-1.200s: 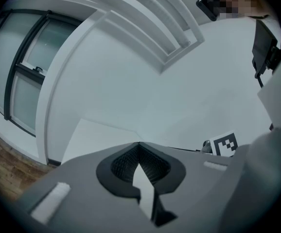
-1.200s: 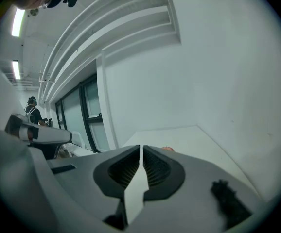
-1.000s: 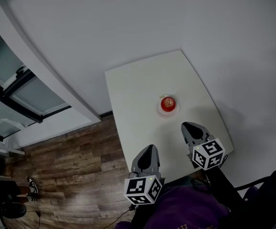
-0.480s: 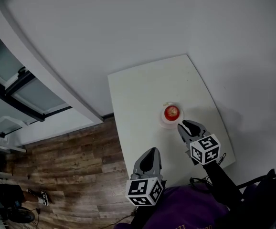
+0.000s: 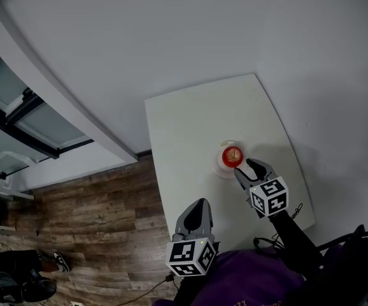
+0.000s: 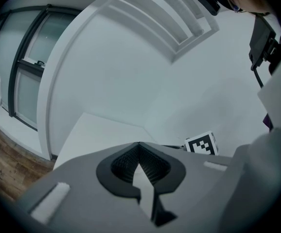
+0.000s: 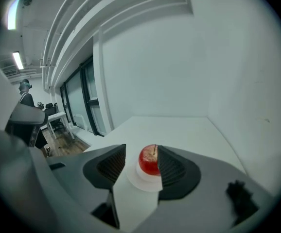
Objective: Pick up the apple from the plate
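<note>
Tabletop's [image 5: 190, 126] right edge: right gripper [image 5: 245, 167] opening, nothing between jaws yet; could knock apple [image 5: 233, 155] off plate [image 5: 221, 169]. Left gripper [image 5: 198, 204] closed.

even soft light, fisheye-warped edges

White table [image 5: 190, 126], wood-plank floor [image 5: 101, 215], dark-framed glass panels [image 5: 44, 129], plain white wall [image 5: 171, 30]

No words or numbers can be read — only coded square markers are shown, on the left gripper [image 5: 198, 204] and right gripper [image 5: 247, 169].
</note>
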Motion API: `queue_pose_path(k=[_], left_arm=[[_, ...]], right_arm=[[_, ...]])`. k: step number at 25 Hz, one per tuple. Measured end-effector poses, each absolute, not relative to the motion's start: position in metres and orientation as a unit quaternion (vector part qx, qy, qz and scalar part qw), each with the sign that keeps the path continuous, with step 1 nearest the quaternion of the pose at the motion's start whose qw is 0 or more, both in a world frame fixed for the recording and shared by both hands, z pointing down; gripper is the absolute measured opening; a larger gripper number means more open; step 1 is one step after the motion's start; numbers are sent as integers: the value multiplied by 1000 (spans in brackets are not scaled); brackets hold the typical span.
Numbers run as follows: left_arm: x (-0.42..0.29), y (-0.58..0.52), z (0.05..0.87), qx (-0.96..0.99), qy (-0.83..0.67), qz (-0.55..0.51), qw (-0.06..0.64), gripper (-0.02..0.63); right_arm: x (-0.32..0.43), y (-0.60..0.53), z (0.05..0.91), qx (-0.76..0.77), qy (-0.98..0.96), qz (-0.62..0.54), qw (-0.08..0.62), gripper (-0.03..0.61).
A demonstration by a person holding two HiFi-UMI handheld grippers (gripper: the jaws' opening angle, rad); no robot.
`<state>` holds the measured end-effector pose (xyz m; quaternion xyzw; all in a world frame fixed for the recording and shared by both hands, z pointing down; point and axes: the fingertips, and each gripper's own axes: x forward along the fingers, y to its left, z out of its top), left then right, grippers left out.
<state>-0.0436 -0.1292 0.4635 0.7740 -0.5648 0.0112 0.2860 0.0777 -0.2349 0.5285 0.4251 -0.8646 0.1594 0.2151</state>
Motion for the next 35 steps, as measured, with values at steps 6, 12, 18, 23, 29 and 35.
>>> queue_pose_path(k=[6, 12, 18, 23, 29, 35], left_arm=[[-45, -132, 465, 773, -566, 14, 286, 8], [-50, -132, 462, 770, -567, 14, 292, 8], [-57, -130, 460, 765, -572, 16, 296, 8], [-55, -129, 458, 769, -570, 21, 288, 8], [-54, -129, 458, 770, -565, 17, 296, 8], [-58, -138, 469, 768, -566, 22, 299, 8]], right_arm=[[76, -246, 544, 423, -860, 160, 238, 249], [74, -251, 552, 427, -853, 164, 253, 290], [73, -258, 560, 434, -845, 165, 266, 323], [73, -260, 565, 431, -843, 170, 272, 337], [71, -263, 571, 433, -838, 177, 282, 350], [69, -272, 590, 432, -833, 192, 286, 351]])
